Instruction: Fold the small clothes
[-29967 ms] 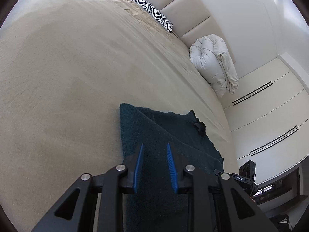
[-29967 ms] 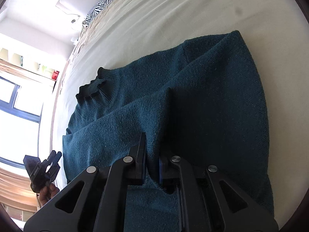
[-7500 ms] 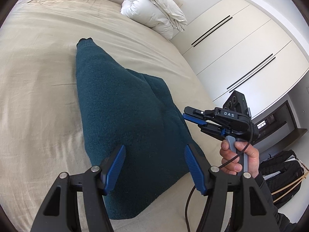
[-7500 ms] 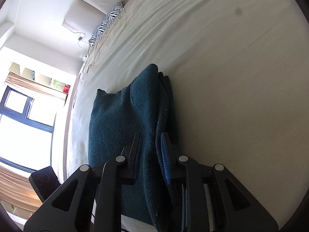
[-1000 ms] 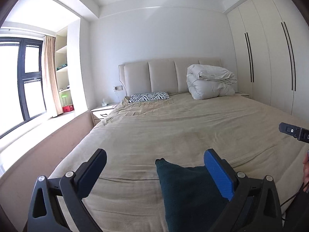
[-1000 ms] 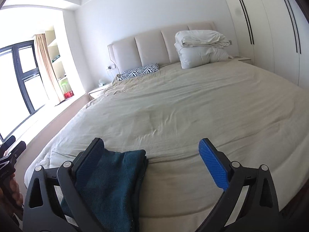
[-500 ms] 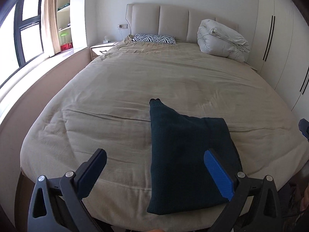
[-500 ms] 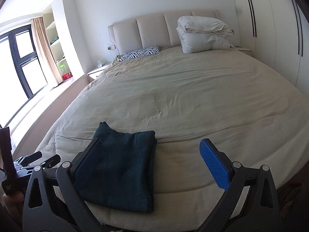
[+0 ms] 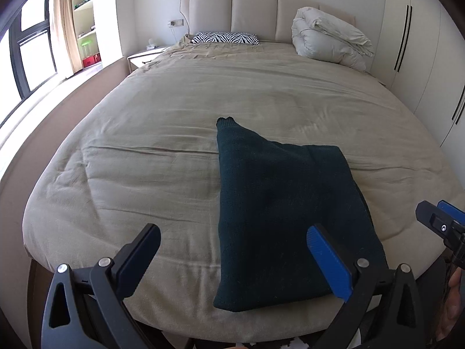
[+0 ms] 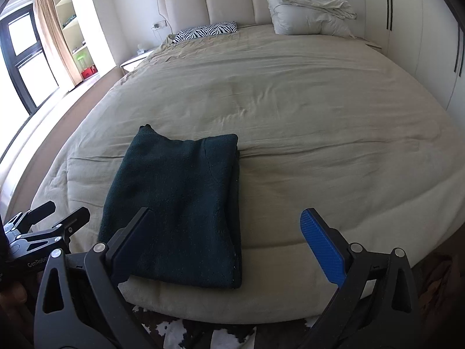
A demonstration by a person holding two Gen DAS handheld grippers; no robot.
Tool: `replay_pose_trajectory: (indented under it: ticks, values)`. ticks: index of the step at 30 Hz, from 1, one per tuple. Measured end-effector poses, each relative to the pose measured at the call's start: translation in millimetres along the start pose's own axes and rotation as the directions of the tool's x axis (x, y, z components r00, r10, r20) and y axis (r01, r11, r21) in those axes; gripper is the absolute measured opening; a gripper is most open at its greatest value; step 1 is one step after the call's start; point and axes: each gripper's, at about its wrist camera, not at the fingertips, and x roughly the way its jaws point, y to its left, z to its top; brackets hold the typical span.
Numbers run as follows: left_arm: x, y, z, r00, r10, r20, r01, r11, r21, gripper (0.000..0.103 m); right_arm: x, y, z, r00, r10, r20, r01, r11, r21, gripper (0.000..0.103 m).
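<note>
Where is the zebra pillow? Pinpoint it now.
In both views the zebra pillow lies at the head of the bed, against the headboard, left of the rolled white duvet.

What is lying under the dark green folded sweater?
The folded sweater lies directly on the beige bedcover, near the foot edge of the bed. Bedcover shows all around it. Whether anything is beneath or between its layers is hidden.
</note>
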Motion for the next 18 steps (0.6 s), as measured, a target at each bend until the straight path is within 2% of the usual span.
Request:
replay_pose_trajectory:
  ticks: [8,18]
  values:
    - [20,3,-7,0.999,0.04,-0.036,-0.041,0.999,-0.003,0.103,21,-1,-11,0.999,-0.039,-0.035,0.039,0.999,-0.018,0.102]
    - [24,2,-10,0.997,0.062,-0.037,-0.062,0.998,0.009,0.103,31,-1,-15,0.998,-0.044,-0.054,0.043,0.999,-0.023,0.102]
